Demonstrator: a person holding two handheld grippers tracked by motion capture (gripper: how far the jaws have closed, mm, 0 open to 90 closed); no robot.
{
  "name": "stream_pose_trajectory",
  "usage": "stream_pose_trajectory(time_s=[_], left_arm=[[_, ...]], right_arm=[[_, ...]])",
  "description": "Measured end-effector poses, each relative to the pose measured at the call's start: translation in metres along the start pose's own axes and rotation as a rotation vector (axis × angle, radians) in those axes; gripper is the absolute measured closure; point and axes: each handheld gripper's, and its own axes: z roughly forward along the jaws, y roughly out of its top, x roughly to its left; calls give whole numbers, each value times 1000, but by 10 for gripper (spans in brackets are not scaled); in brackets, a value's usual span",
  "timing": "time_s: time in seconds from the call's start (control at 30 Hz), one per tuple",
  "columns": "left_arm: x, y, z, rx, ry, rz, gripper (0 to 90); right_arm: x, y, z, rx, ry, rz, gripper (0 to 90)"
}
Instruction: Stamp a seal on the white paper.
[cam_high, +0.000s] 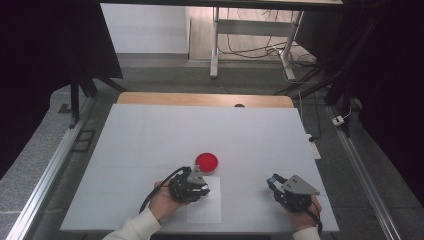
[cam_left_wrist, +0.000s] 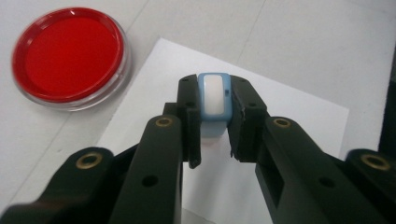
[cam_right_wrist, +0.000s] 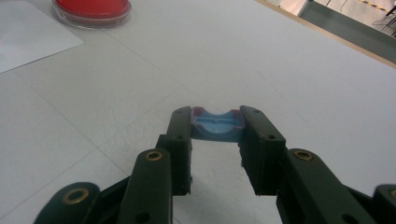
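Stamping looks like the work in hand: your left gripper (cam_left_wrist: 212, 116) pinches a small blue stamp (cam_left_wrist: 213, 100) with a pale face between its jaws, held just above the white sheet of paper (cam_left_wrist: 299, 112) that lies on the table (cam_high: 150, 135). The red ink pad (cam_left_wrist: 70, 53), a round dish with a clear rim, sits just beside the paper's far corner, apart from the stamp. Your right gripper (cam_right_wrist: 217, 123), well apart to the right in the high view, is closed on a small blue cap (cam_right_wrist: 217, 127) with a hollow inside, most likely the stamp's cover. Judging by this, the stamp is uncapped and poised between inking and pressing. Whether its face already carries ink cannot be told. Your next move calls for keeping the stamp square in the jaws and lowering it flat, onto the pad or the paper, without tilting.
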Motion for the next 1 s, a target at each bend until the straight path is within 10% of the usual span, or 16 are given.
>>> stream_pose_trajectory(time_s=[1.0], left_arm=[[14, 0, -49, -265, -71, -137, 755]], right_arm=[[0, -1, 1, 0, 3, 6, 650]])
